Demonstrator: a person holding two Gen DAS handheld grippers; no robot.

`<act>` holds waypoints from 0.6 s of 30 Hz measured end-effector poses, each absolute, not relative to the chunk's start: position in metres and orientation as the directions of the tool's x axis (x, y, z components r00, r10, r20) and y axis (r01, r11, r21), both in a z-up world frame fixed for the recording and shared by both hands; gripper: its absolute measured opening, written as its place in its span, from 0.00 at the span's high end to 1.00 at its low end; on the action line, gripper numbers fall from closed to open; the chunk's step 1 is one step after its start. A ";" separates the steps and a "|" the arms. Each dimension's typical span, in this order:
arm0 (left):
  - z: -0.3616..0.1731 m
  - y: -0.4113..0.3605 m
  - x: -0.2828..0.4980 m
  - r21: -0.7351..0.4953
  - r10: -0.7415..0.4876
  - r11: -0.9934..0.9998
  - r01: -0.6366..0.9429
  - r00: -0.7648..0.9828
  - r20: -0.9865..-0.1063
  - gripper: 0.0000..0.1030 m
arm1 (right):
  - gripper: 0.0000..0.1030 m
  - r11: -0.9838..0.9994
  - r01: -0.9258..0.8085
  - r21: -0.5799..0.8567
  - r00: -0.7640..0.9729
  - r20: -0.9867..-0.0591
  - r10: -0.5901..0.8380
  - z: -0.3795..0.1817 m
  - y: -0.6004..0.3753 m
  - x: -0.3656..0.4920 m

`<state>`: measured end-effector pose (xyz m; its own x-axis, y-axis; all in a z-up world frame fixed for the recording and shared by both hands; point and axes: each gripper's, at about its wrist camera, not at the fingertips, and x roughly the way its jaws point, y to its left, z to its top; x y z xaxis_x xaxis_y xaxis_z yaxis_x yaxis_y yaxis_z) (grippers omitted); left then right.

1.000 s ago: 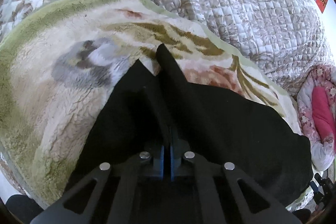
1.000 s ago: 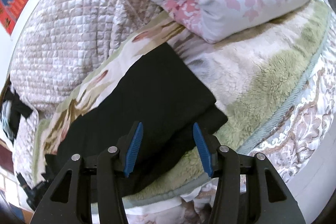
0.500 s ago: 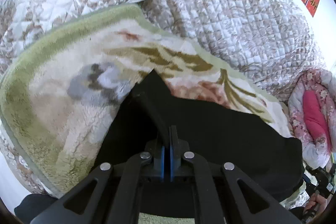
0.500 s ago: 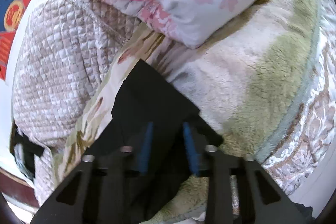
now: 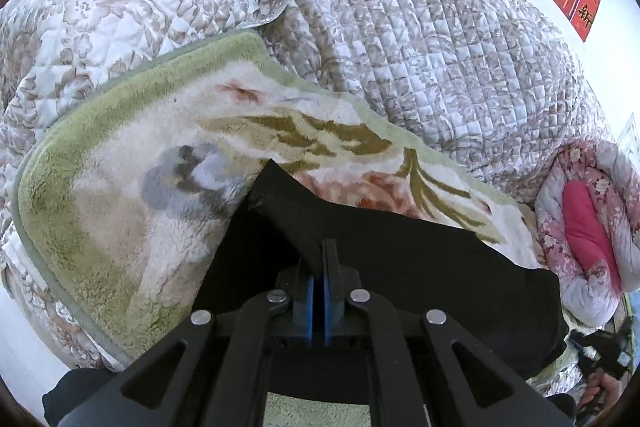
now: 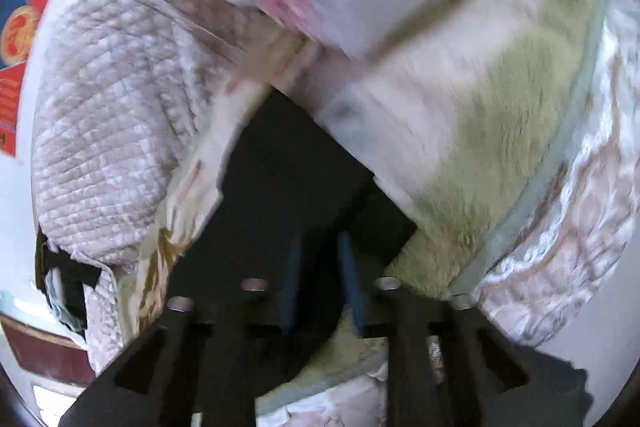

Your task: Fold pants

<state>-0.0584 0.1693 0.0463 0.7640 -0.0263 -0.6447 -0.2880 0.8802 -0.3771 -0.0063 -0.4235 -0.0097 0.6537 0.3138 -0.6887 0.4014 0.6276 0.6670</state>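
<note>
1. While the left tool (image 5: 319, 267) was pinched fully together on a peak of the black pants (image 5: 420, 267), only a thin ridge of cloth sat between its blue pads, so a quick lift could have pulled that ridge free and dropped the corner.
2. The right tool (image 6: 320, 267) stood partly apart and its jaws had just been opening a little; the blurred view showed dark cloth between the pads, yet I could not tell whether they pressed on it. If the hold was loose there, that end of the pants would probably have stayed behind and the fold gone crooked.
3. The pants lay on the fluffy green-edged blanket (image 5: 120, 227) spread over the bed. Its long pile likely clung to cloth, and dragging instead of lifting might have bunched both.
4. With one end raised and the other low, the layers could have slid apart and lost their lined-up edges.
5. Farther off, the pink bedding roll (image 5: 588, 219) and the quilted cover (image 5: 420, 47) crowded the far side, so a long swing might have thrown the pants against them.
</note>
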 end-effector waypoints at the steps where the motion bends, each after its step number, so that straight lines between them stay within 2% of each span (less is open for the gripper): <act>1: 0.047 0.170 -0.057 -0.381 -0.028 0.878 -0.289 0.764 -0.645 0.96 | 0.72 0.623 0.399 0.673 0.659 -0.683 0.315 -0.011 -0.423 -0.006; 4: 0.051 0.169 -0.055 -0.383 -0.030 0.880 -0.281 0.772 -0.635 0.96 | 0.63 0.635 0.401 0.660 0.658 -0.690 0.301 -0.013 -0.420 0.005; 11: 0.051 0.169 -0.051 -0.379 -0.030 0.883 -0.278 0.772 -0.635 0.96 | 0.61 0.612 0.399 0.683 0.703 -0.657 0.274 -0.014 -0.424 0.005; 13: 0.048 0.170 -0.050 -0.377 -0.028 0.882 -0.284 0.765 -0.644 0.96 | 0.78 0.623 0.398 0.674 0.706 -0.658 0.262 -0.012 -0.424 0.004; 14: 0.046 0.171 -0.051 -0.380 -0.030 0.879 -0.287 0.762 -0.646 0.96 | 0.80 0.624 0.388 0.678 0.711 -0.651 0.266 -0.012 -0.424 0.004; 16: 0.045 0.173 -0.052 -0.386 -0.033 0.875 -0.291 0.760 -0.649 0.96 | 0.92 0.629 0.373 0.682 0.721 -0.639 0.266 -0.008 -0.424 0.002; 18: 0.044 0.174 -0.054 -0.389 -0.034 0.873 -0.293 0.759 -0.650 0.96 | 0.94 0.633 0.347 0.692 0.743 -0.615 0.265 0.003 -0.423 -0.004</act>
<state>-0.0537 0.1737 0.0443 0.7592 -0.0344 -0.6500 -0.2935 0.8732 -0.3890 -0.0038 -0.4233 0.0033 0.7428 0.2653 -0.6147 0.3469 0.6327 0.6923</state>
